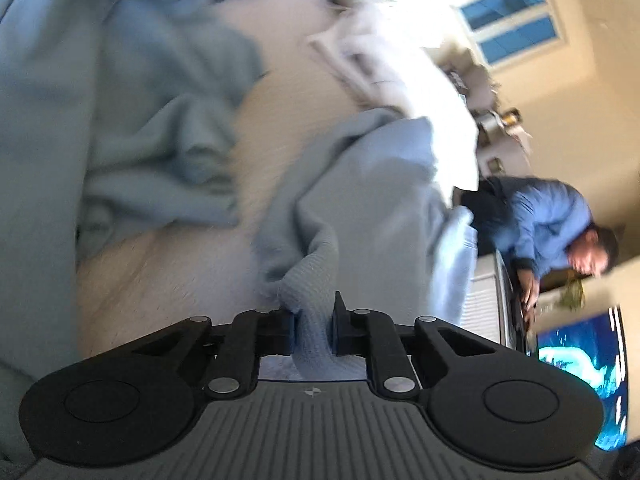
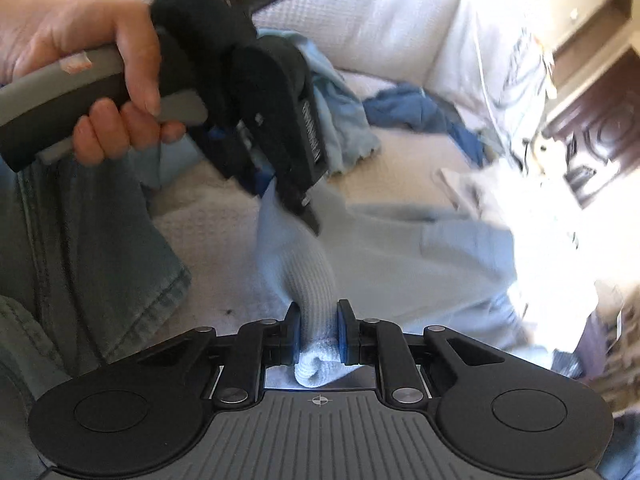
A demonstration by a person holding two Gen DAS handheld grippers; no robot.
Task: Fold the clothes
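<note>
Pale blue ribbed garment (image 2: 316,280), bunched into a thick rope, caught at two places. Right gripper (image 2: 319,330) pinched nearly closed on one gathered end, blue pads pressing both sides, a rolled tip of cloth poking back behind the jaws toward the camera. From there the cloth rises to the left gripper (image 2: 308,204), which comes in from the upper left, held by a bare hand (image 2: 100,76) around its grey handle. In the left wrist view the left gripper (image 1: 314,326) is likewise clamped narrow on a twisted, fringed edge of the same garment (image 1: 344,200), fabric filling the gap between the jaws; the rest of it spreads away over the bed (image 1: 168,272), toward the bed's far right edge. Bed cover cream, waffle-textured. Second blue-grey garment (image 1: 132,112) heaped at the bed's left side, well apart from the held piece. Denim jeans (image 2: 92,240) draped along the near left edge in the right wrist view. Dark blue cloth (image 2: 416,108) crumpled farther back near the white pillows (image 2: 380,12). Beyond the bed's right edge, a person in a blue shirt (image 1: 552,216) bent over; window (image 1: 512,20) on the wall above. Much motion blur.
</note>
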